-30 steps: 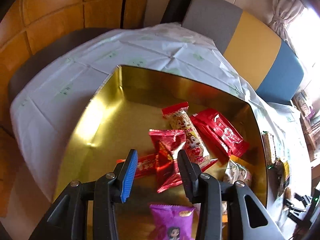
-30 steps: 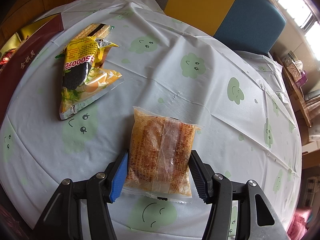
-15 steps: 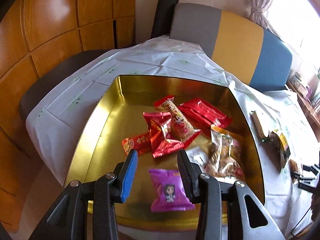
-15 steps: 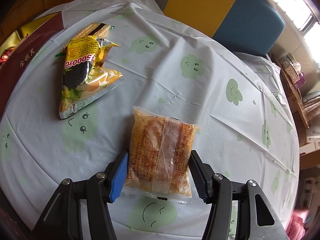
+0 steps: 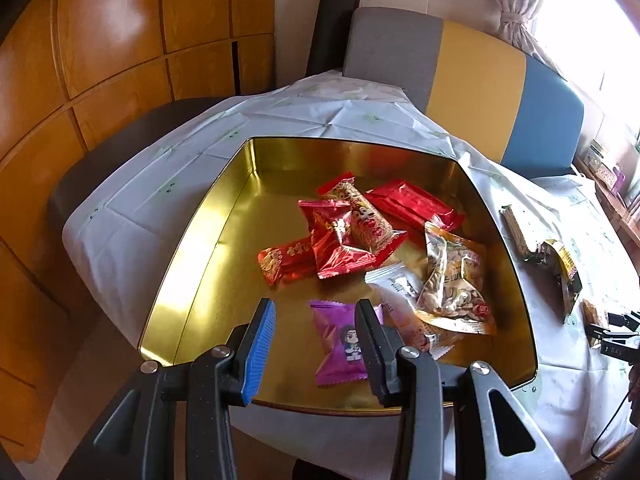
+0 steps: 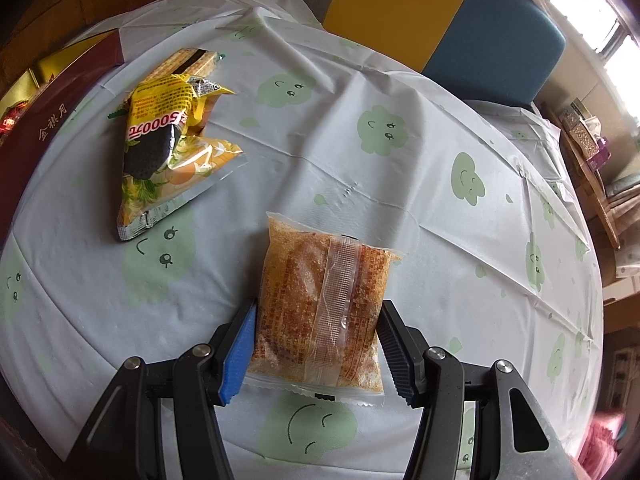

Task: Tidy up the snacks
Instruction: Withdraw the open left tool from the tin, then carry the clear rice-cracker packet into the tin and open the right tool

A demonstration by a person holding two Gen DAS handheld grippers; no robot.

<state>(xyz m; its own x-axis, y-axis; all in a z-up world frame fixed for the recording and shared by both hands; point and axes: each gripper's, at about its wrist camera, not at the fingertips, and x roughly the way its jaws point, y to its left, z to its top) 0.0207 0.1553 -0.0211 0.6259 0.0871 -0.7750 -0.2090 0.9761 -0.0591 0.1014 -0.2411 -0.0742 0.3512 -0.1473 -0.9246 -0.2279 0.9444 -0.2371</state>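
Note:
In the left wrist view a gold tin (image 5: 192, 280) holds several snacks: red packets (image 5: 344, 232), a nut bag (image 5: 452, 280), a white packet (image 5: 394, 282) and a purple candy packet (image 5: 340, 344). My left gripper (image 5: 316, 344) is open and empty, above the tin's near edge. In the right wrist view a clear packet of orange-brown crumbly snack (image 6: 320, 308) lies on the tablecloth between the fingers of my right gripper (image 6: 316, 348). The jaws stand at its two sides; whether they press it is unclear.
A yellow snack bag (image 6: 168, 148) and a wafer pack (image 6: 188, 60) lie on the white, green-printed tablecloth (image 6: 400, 200). The tin's dark red wall (image 6: 52, 120) is at the far left. Chairs (image 5: 480, 80) stand behind the table. Wood panelling (image 5: 100, 60) is left.
My left gripper has pulled back and up from the tin, so the whole tin and the purple packet show. The right gripper and its packet have not moved.

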